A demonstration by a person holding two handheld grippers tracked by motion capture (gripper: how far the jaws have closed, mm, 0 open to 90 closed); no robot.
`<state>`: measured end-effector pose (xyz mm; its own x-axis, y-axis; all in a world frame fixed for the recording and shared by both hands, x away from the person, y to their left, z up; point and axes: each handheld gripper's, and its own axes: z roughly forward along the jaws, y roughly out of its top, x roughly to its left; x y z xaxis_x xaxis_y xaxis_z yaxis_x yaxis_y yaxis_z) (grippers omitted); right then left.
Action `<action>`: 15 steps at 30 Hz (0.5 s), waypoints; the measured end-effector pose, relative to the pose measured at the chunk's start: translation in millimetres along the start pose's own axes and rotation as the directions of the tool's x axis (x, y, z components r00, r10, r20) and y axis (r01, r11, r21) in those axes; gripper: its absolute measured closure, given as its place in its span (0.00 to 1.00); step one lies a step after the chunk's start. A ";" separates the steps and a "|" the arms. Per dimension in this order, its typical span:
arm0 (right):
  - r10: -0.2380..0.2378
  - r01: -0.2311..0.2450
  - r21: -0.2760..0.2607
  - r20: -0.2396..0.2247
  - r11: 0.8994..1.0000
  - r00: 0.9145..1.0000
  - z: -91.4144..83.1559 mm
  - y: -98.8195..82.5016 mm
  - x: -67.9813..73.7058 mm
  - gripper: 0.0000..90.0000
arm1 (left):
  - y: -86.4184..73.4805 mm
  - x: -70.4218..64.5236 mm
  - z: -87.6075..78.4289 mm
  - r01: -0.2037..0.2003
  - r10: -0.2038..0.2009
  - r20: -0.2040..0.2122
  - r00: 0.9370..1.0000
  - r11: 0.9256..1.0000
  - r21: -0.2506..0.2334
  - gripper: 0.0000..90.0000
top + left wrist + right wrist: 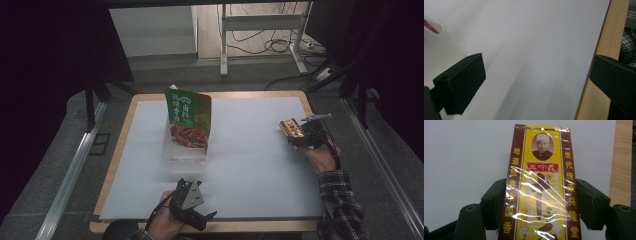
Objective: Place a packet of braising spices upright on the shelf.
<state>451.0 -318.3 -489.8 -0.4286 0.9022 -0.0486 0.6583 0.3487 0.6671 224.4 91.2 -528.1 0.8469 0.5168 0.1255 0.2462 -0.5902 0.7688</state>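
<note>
Right gripper (300, 137) near the worktop's (250, 165) right edge, jaws closed on a yellow-and-maroon spice box (541, 187). Left gripper (192, 205) at the near edge, jaws wide apart, holding nothing. Green food pouch (189, 120) upright in a clear tray (184, 155) toward the far left.

A lab-like recording space: dark curtains (45, 75) flank the counter (250, 150), floor rails (70, 180) alongside, loose cables (260, 42) beyond.

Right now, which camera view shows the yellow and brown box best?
The right gripper view: the yellow and brown box sits close up between the right gripper jaws, print legible. The high view shows it small at the table's right; the left gripper view adds nothing.
</note>
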 end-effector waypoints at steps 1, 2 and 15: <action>-0.001 0.001 -0.001 -0.006 1.000 1.000 -0.9 0.1 1.6 0.34 | 0.0 0.0 0.0 0.000 0.000 0.000 1.000 1.000 0.000 0.00; -0.007 0.006 -0.004 -0.012 1.000 1.000 -1.4 0.1 3.1 0.35 | -0.1 0.1 -0.1 0.000 0.000 -0.001 1.000 1.000 0.000 0.00; -0.074 0.072 -0.018 -0.093 0.997 0.993 -8.9 -1.6 29.4 0.35 | -0.1 0.5 -0.7 -0.001 0.001 -0.002 1.000 1.000 -0.002 0.00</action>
<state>431.9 -294.6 -485.7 -0.5318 0.8464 -0.0280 0.6144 0.4084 0.6751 224.5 91.9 -527.7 0.8460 0.5177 0.1278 0.2444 -0.5894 0.7700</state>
